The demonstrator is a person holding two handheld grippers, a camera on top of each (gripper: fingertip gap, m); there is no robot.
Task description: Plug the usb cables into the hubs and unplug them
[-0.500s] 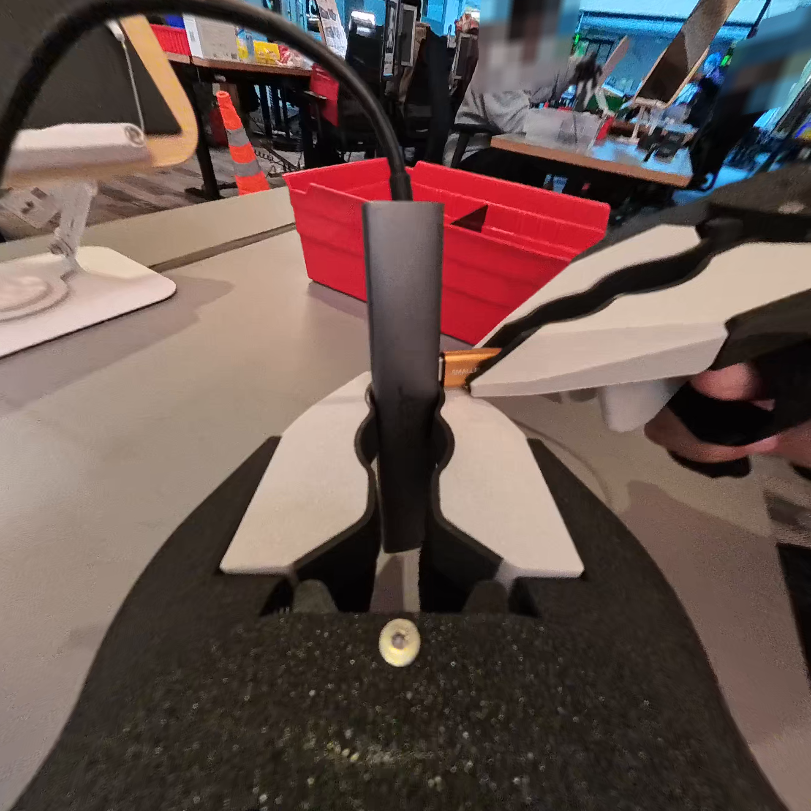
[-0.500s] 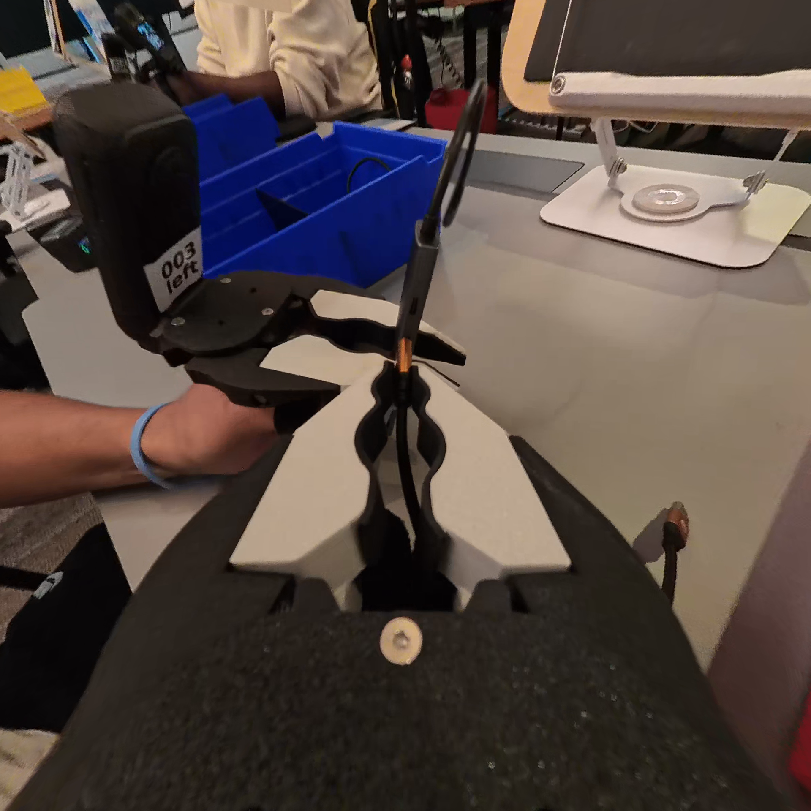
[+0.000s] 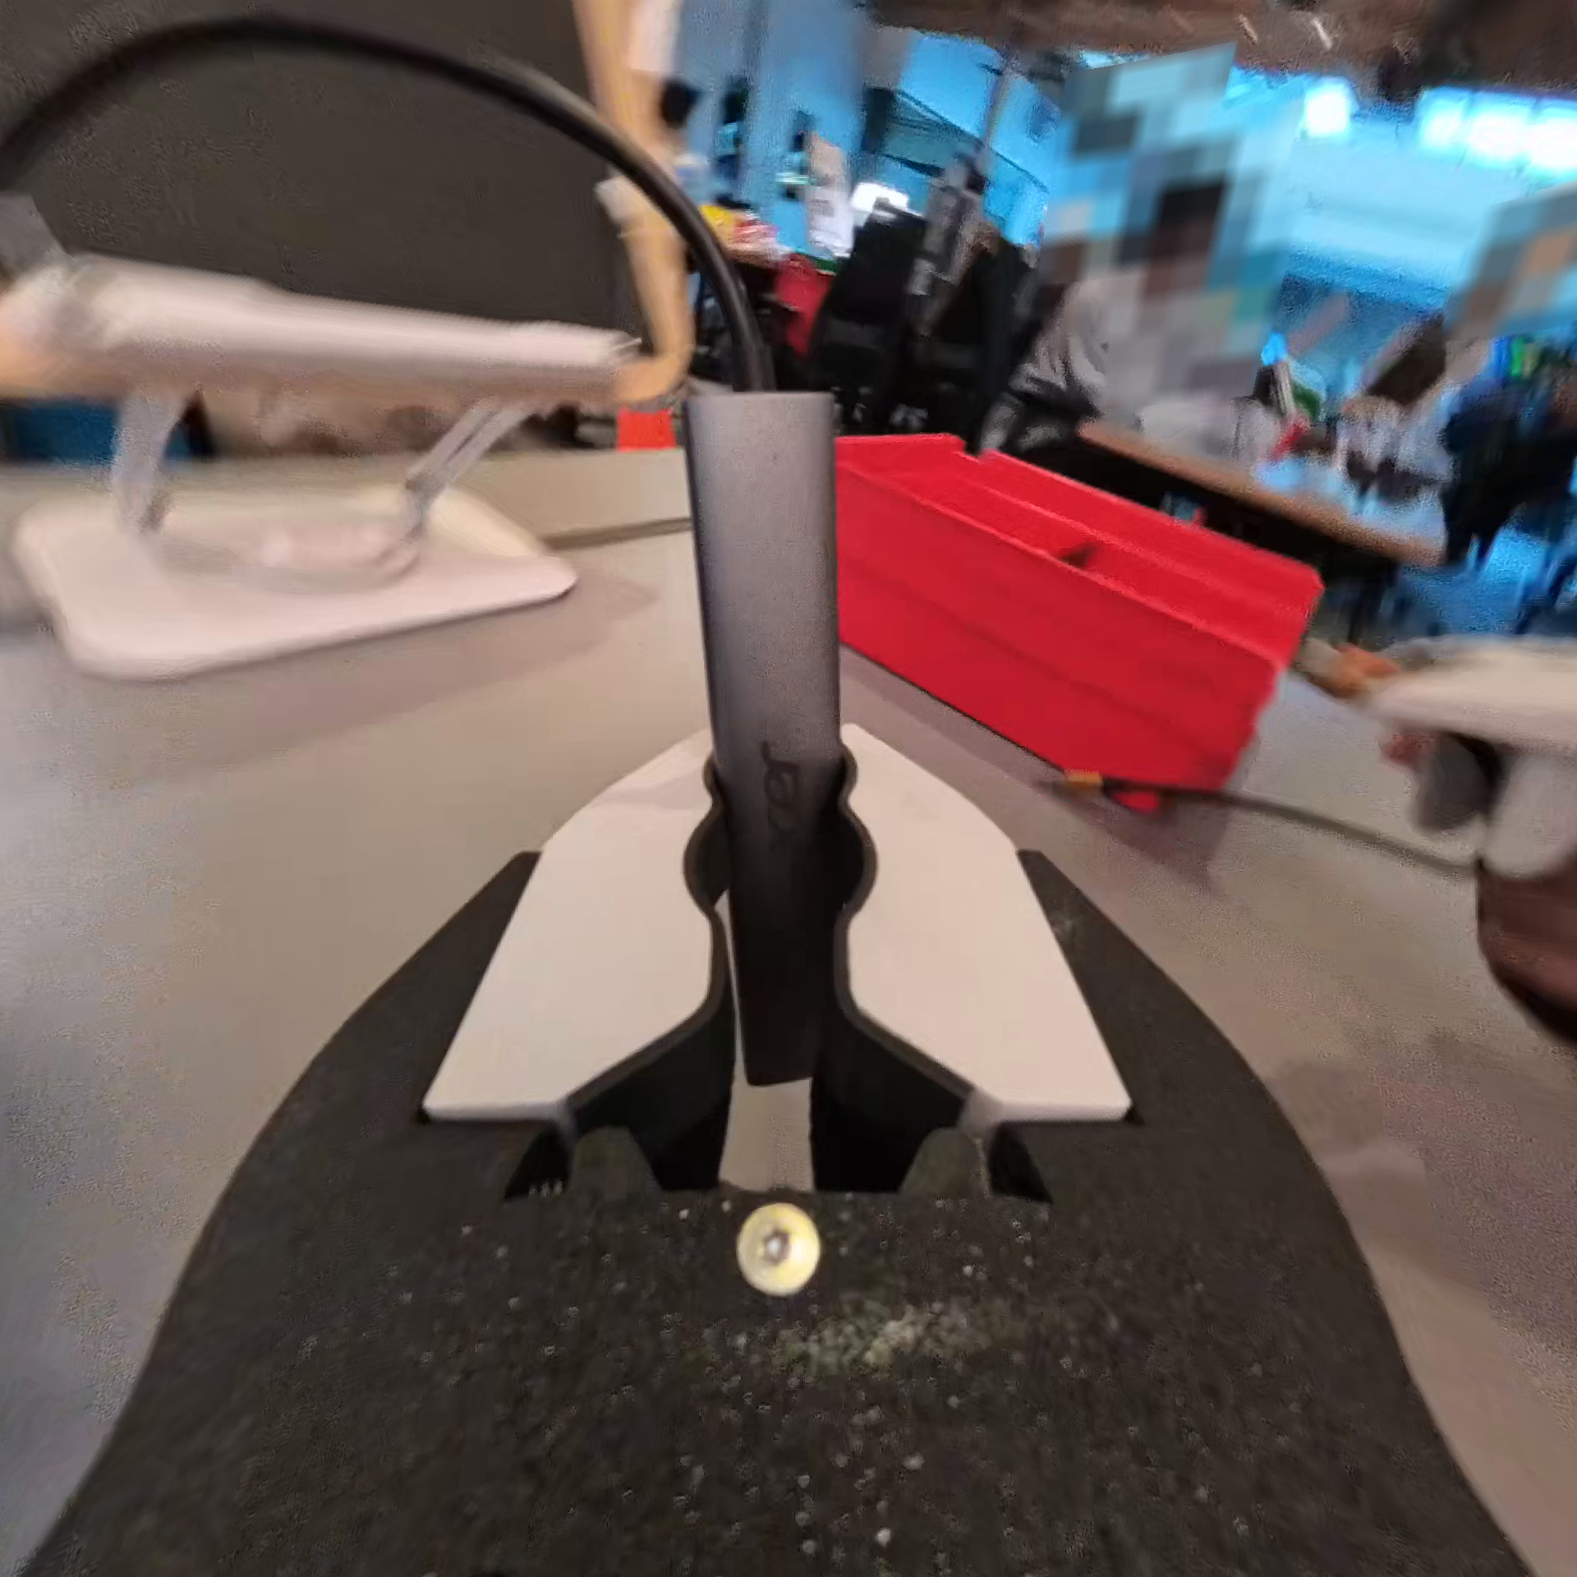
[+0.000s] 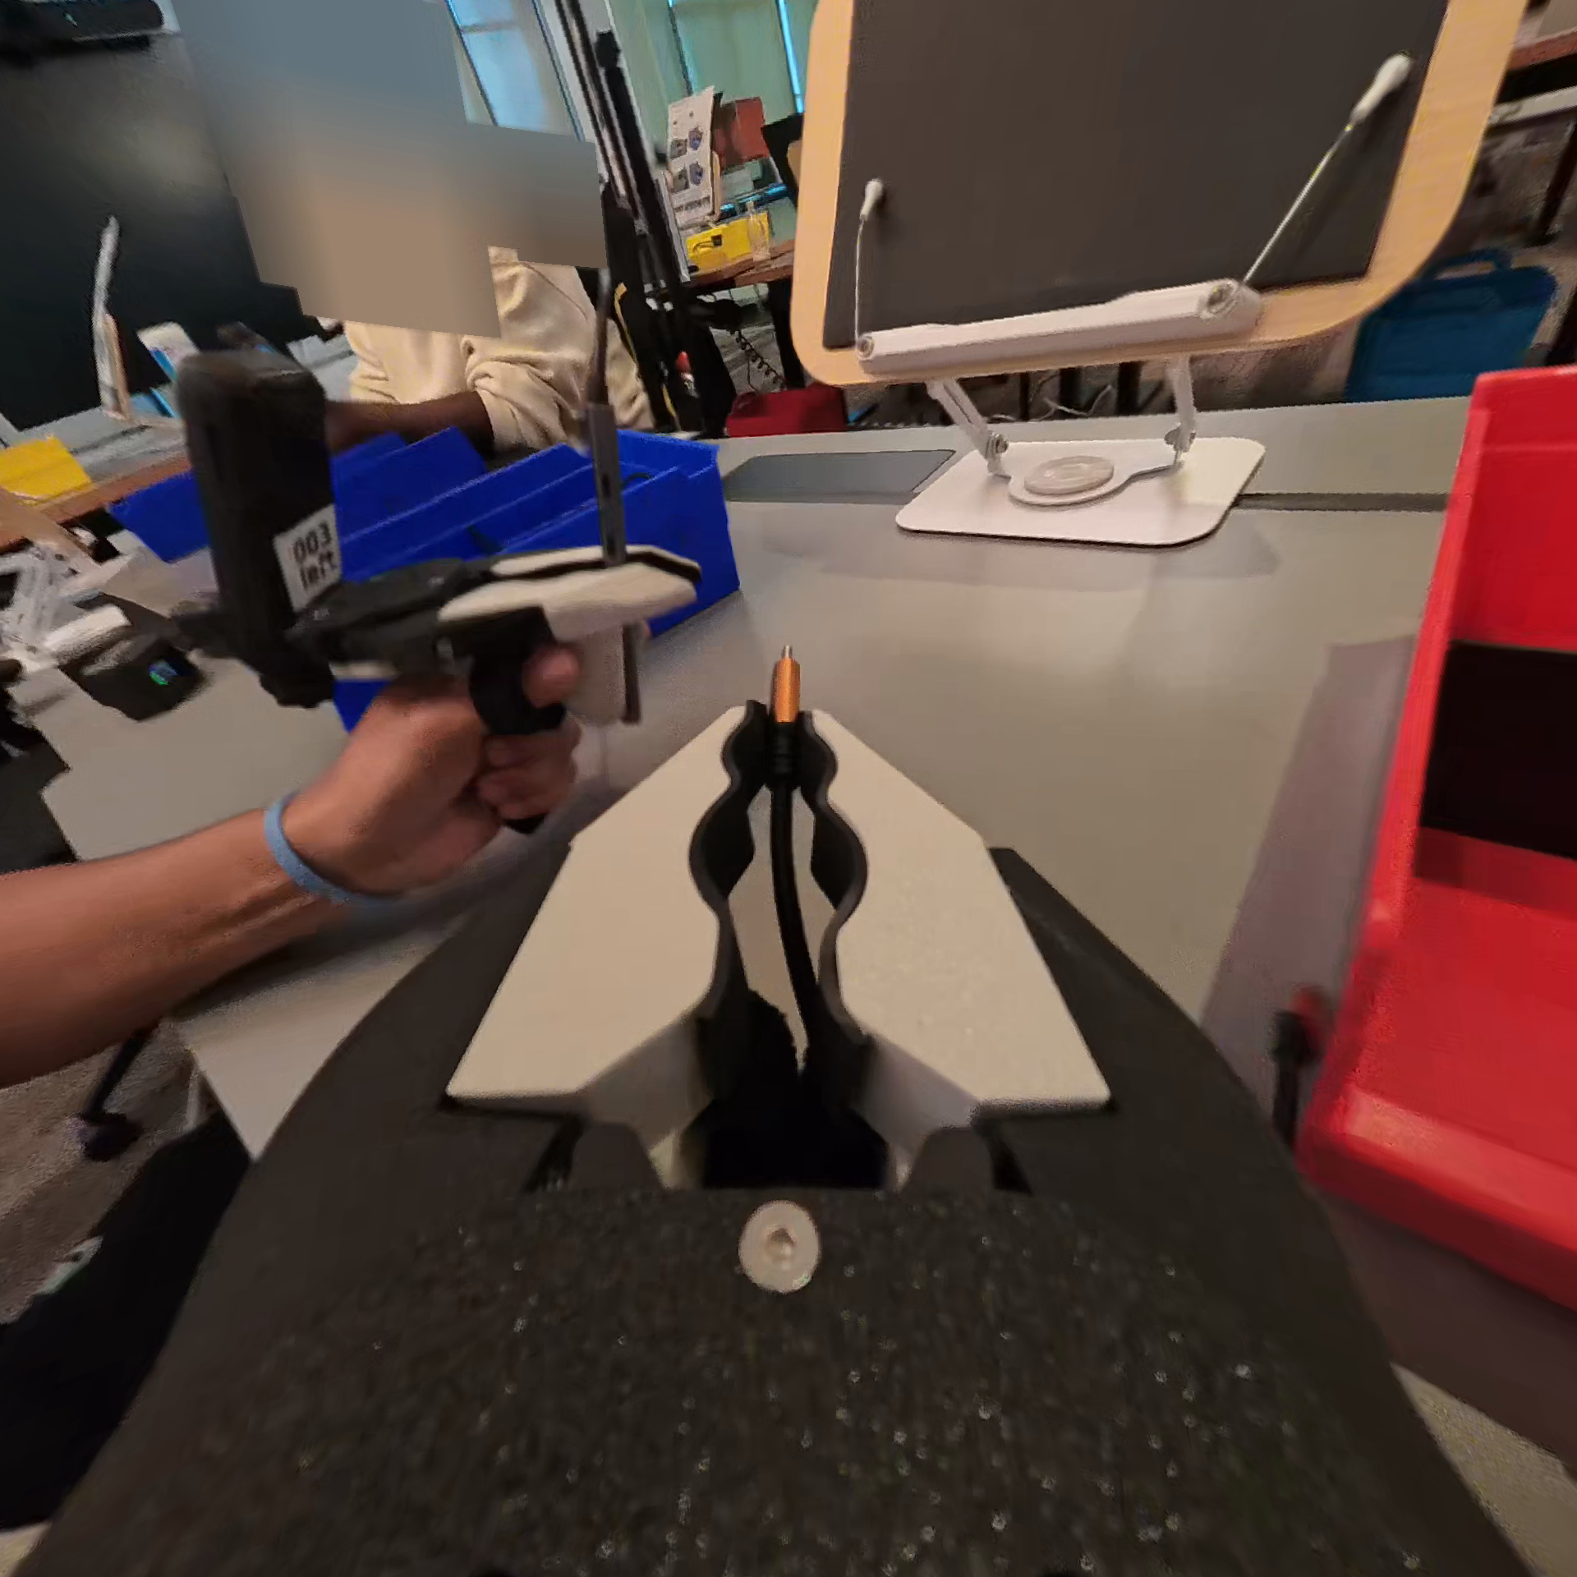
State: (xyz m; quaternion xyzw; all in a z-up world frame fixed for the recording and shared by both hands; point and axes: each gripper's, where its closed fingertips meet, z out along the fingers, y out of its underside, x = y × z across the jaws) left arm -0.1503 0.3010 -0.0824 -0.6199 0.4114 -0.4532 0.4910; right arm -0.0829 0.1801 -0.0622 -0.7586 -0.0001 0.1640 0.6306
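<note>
Left gripper (image 3: 776, 768) is clamping narrow on a dark adapter (image 3: 759, 580), gripping its lower half and holding it upright, with the adapter's black lead (image 3: 597, 111) arching off the top toward the left. Right gripper (image 4: 783, 721) is pinching nearly closed on a black cord (image 4: 789, 870) just behind its orange plug (image 4: 785, 687), and the plug is sticking out past the tips, pointing forward over the grey table (image 4: 1024, 683). Plug and adapter are sitting well apart, nothing joining them. Judging the holds: the pinch right behind the plug is giving little slack, so the tip should be staying steady, and the adapter is sitting deep in the finger notch, so it looks secure against twisting. Both grips are worth keeping firm and slow, as the left view is blurring from motion. A red bin (image 4: 1493, 853) is lying to the right, a blue bin (image 4: 546, 512) behind the left gripper, and a tablet on a white stand (image 4: 1084, 495) at the far side. Against the earlier frame: the orange plug was meeting the adapter's side, with the right fingers right beside the left ones. Now the two are separated, and the right gripper is showing only at the left view's far right edge.
</note>
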